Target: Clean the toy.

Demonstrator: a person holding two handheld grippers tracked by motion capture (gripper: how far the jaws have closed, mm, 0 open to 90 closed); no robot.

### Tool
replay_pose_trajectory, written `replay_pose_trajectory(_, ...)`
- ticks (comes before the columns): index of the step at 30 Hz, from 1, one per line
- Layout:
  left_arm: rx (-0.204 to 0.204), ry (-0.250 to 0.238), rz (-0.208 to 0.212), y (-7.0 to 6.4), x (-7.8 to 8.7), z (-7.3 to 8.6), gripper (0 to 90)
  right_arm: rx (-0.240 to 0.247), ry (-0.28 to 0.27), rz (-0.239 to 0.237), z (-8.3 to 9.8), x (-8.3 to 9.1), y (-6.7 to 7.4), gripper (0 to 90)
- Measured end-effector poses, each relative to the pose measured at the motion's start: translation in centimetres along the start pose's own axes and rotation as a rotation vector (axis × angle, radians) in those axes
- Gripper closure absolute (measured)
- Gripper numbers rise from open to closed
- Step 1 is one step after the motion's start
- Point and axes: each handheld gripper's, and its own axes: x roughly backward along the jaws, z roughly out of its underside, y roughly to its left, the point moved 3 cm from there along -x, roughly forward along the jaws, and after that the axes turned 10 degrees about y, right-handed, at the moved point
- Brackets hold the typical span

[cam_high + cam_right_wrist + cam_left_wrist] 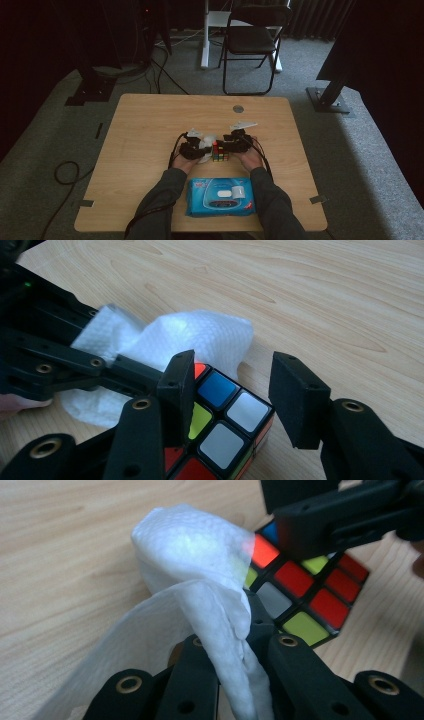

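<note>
The blue plastic pack of wet wipes (220,197) lies near, and past it, mid-desk, the left tool (235,645) pinches a white wet wipe (190,575) to rub the colourful puzzle cube (225,425), while the right tool (235,400) sits half-open around it, likely to steady it.

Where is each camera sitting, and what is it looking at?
High view: above the person's side, looking forward and down on the light wooden table; both grey sleeves and hands show.
Left gripper view: on the left gripper, looking along its black jaws, shut on a white crumpled wipe.
Right gripper view: on the right gripper, jaws either side of the multicoloured puzzle cube, the right jaw visibly apart from it.
All views share the wipe and cube.
</note>
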Motion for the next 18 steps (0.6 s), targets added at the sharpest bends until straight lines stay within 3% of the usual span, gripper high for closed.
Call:
replay_pose_trajectory(5, -0.008, 0.001, 0.015, -0.1, 0.4, -0.2, 87.1, -0.004, -0.005, -0.004, 0.1, 0.0, 0.0, 53.2)
replay_pose_trajectory(8, -0.021, 0.047, 0.011, -0.2, -0.3, 0.5, 87.1, -0.004, -0.004, -0.004, 0.1, 0.0, 0.0, 53.2)
replay_pose_trajectory(11, -0.01, 0.081, 0.002, 0.1, -1.1, 1.0, 87.0, -0.004, -0.005, -0.004, 0.1, 0.0, 0.0, 53.2)
replay_pose_trajectory(18, -0.019, 0.008, 0.012, -0.3, 0.2, 0.3, 87.1, -0.006, -0.012, -0.011, 0.1, 0.0, -0.1, 53.1)
